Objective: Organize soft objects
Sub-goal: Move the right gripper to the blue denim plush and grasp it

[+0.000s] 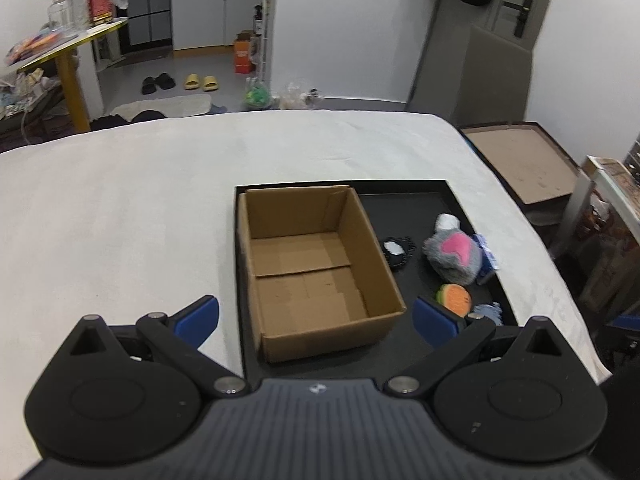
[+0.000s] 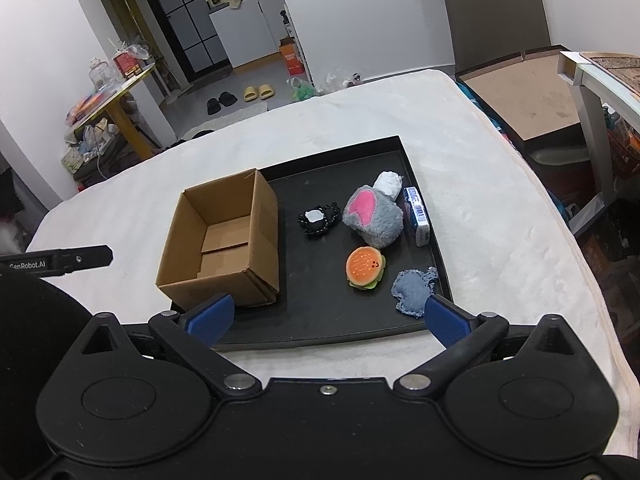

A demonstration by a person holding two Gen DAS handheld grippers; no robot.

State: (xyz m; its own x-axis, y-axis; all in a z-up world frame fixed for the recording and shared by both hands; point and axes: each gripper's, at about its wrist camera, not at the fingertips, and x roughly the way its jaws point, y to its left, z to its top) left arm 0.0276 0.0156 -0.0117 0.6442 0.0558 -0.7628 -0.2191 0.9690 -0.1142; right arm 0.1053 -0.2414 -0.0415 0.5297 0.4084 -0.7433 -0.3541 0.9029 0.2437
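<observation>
Brown cardboard box (image 2: pixel 224 240) sits open-topped in the left part of a black tray (image 2: pixel 320 320), which lies on a bed covered by a white blanket (image 2: pixel 480 184). Nothing shows inside the box but its bottom flaps.

To the right of the box, on the bare tray floor, lie the soft things. A grey plush with a pink patch (image 2: pixel 374 216) sits near the tray's far right side, with a white plush piece (image 2: pixel 387 184) touching its far edge. Just left of it lies a small black toy with a white centre (image 2: pixel 318 218), between the plush and the box. Nearer the cameras lies an orange burger plush (image 2: pixel 365 268), and to its right a blue-grey fabric piece (image 2: pixel 414 290) close to the tray's near right corner. A blue and white carton (image 2: pixel 416 216) lies along the right rim, just beside the grey plush.

The left hand-held gripper (image 1: pixel 316 320) hovers above the near edge of the box, its blue-padded fingers (image 1: pixel 200 318) spread wide apart and holding nothing. The right hand-held gripper (image 2: pixel 326 320) hangs over the near rim of the tray, its fingers (image 2: pixel 446 320) likewise spread and empty; the right one is near the blue-grey fabric piece, though contact cannot be told.
</observation>
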